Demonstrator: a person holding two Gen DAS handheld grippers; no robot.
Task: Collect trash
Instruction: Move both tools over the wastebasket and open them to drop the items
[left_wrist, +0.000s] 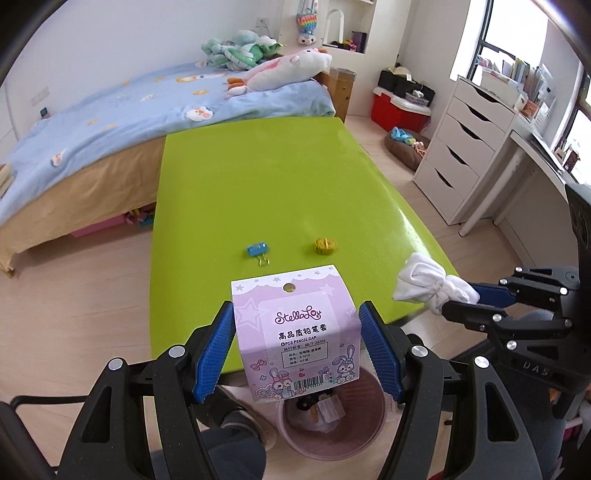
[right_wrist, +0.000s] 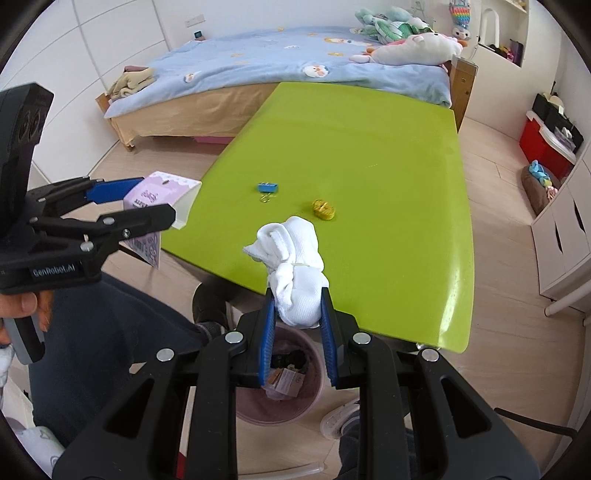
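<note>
Two claws above pink bin (left_wrist: 332, 424): left claw (left_wrist: 297, 350) grips purple box (left_wrist: 295, 332), right claw (right_wrist: 297, 325) grips white rag (right_wrist: 295, 273); bench (left_wrist: 277, 184) beyond.

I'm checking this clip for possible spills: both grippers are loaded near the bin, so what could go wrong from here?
1. The purple cardboard pencil-cap box sits only partly over the pink round waste bin; released now, it might clip the rim or the green table edge.
2. The white knotted cloth bundle, gripped at its lower end by the right gripper, could flop out sideways.
</note>
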